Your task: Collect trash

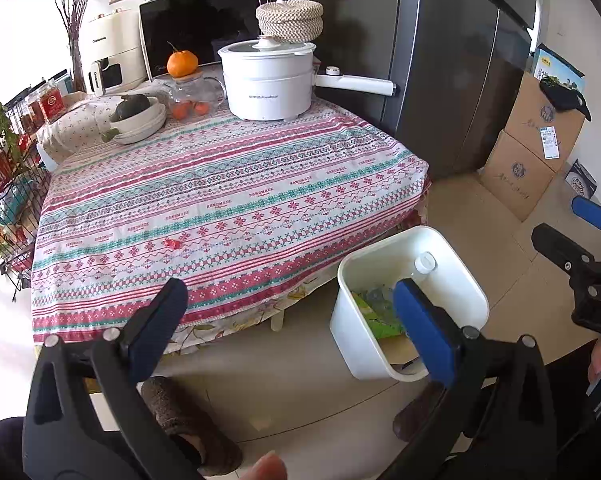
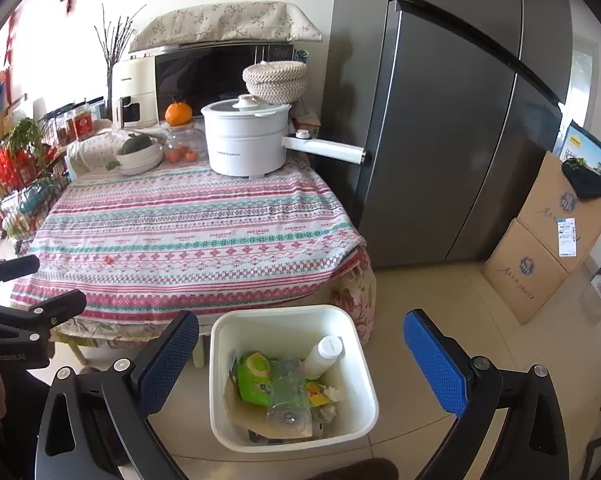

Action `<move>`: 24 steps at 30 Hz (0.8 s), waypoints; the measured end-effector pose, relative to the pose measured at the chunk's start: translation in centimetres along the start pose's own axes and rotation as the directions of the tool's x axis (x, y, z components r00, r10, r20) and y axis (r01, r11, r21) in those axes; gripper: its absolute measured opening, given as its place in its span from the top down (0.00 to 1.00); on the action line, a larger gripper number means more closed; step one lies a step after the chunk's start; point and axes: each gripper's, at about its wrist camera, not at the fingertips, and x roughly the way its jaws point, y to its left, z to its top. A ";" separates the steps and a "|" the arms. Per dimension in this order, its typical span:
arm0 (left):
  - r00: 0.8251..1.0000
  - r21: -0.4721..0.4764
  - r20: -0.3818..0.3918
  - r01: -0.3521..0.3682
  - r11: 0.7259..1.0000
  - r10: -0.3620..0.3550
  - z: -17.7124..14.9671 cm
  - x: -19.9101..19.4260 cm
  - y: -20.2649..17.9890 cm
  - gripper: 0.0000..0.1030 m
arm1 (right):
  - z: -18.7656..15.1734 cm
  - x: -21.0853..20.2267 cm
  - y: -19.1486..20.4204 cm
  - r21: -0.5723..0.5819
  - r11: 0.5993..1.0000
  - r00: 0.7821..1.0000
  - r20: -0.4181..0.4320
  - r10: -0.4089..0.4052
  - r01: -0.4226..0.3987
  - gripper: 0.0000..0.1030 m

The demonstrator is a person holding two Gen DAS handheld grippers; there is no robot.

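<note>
A white bin (image 2: 276, 330) stands on the floor by the table's near corner. In it lie a clear plastic bottle (image 2: 288, 396), a white bottle (image 2: 324, 356), a green packet (image 2: 254, 380) and crumpled tissue (image 2: 330, 400). My right gripper (image 2: 300, 320) is open above the bin with nothing between its blue pads. In the left wrist view my left gripper (image 1: 290, 292) is open and empty too, over the table's front edge, with the bin (image 1: 372, 344) behind its right finger. A small red scrap (image 1: 172, 243) lies on the tablecloth.
The table (image 1: 228, 200) carries a white electric pot (image 1: 268, 80), stacked bowls (image 1: 140, 120), a glass pot with oranges (image 1: 192, 96) and a microwave behind. A grey fridge (image 2: 440, 140) stands to the right, cardboard boxes (image 2: 540, 248) beyond it, and a wire rack (image 1: 4, 184) at the left.
</note>
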 end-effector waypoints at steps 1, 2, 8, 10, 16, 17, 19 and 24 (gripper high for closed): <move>1.000 -0.006 0.007 0.001 1.000 -0.001 -0.2 -0.3 -0.1 0.01 | -0.2 -0.6 0.0 0.004 1.000 1.000 0.013 -0.008 0.008 0.00; 1.000 -0.010 0.012 0.000 1.000 0.000 -0.4 -0.5 -0.2 0.01 | -0.4 -1.2 0.1 0.009 1.000 1.000 0.025 -0.015 0.015 0.00; 0.999 -0.002 0.032 0.000 1.000 0.000 -1.2 -1.4 -1.0 0.01 | -1.3 -3.0 0.0 0.045 0.999 0.998 0.063 -0.031 0.028 0.00; 0.999 -0.003 0.048 -0.009 1.000 0.009 -1.3 -1.8 -1.2 0.01 | -1.4 -3.1 -0.1 0.050 0.998 0.997 0.066 -0.027 0.024 0.00; 0.997 -0.022 0.075 -0.035 0.999 0.037 -1.2 -2.3 -1.0 0.01 | -1.6 -3.2 -0.2 0.062 0.998 0.997 0.065 -0.029 0.025 0.00; 0.997 -0.025 0.072 -0.032 0.999 0.033 -1.2 -2.2 -1.0 0.01 | -1.6 -3.1 -0.3 0.063 0.998 0.998 0.064 -0.028 0.024 0.00; 0.997 -0.029 0.069 -0.027 0.999 0.029 -1.3 -2.2 -1.0 0.01 | -1.6 -3.1 -0.3 0.061 0.998 0.998 0.062 -0.027 0.023 0.00; 0.998 -0.027 0.057 -0.015 1.000 0.017 -1.4 -2.1 -1.1 0.01 | -1.8 -2.9 0.0 0.057 0.998 0.998 0.053 -0.030 0.027 0.00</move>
